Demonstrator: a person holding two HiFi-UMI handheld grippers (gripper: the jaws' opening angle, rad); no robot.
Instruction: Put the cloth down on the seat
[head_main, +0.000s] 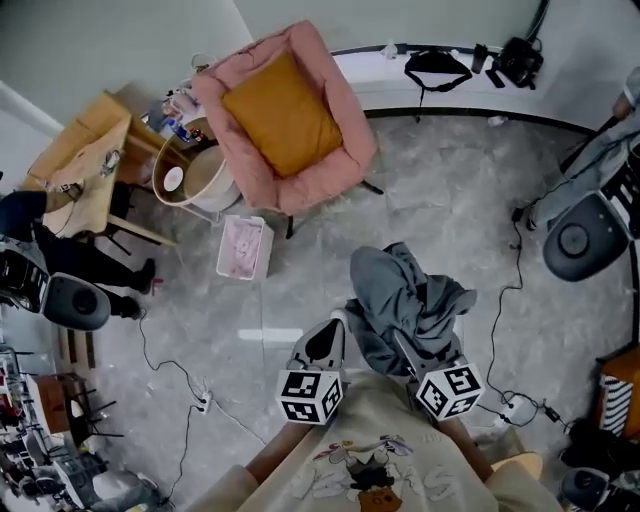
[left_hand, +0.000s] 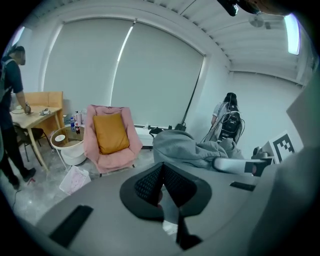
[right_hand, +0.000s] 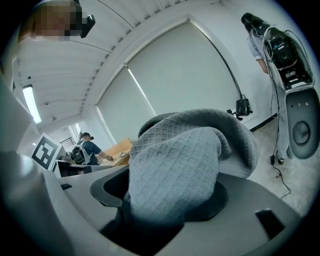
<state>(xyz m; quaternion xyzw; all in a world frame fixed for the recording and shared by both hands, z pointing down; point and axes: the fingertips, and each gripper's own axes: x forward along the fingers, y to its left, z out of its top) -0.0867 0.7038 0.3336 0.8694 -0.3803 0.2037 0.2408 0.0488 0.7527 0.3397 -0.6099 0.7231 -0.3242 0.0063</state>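
We hold the grey quilted cloth (head_main: 410, 300) in the right gripper (head_main: 402, 345). In the right gripper view a thick bundle of it fills the gap between the two jaws, which stand wide and pinch it. More folds rise over the jaws and hide their tips. In the head view the cloth hangs in a crumpled heap above the grey marbled floor (head_main: 450, 200), just in front of our body.

The left gripper (left_hand: 161, 175) is at 9 o'clock of the cloth, just beside it. Its two black ribbed pads are pressed together in a narrow V, and whether it touches the cloth we cannot tell.

The seat is a pink padded armchair (head_main: 350, 135) with a square mustard cushion (head_main: 283, 115) lying on it. It stands at 11 o'clock of the cloth and well apart from it, so the cloth is not yet on the seat.

At 9 o'clock of the armchair, near its side, is a round white basket (head_main: 195, 185). At 6 o'clock of it a small white box with a pink print (head_main: 243, 247) lies on the floor. Farther out at 9 o'clock stands a light wooden bench (head_main: 85, 160), and a person in dark clothes (head_main: 25, 212) is beside it.
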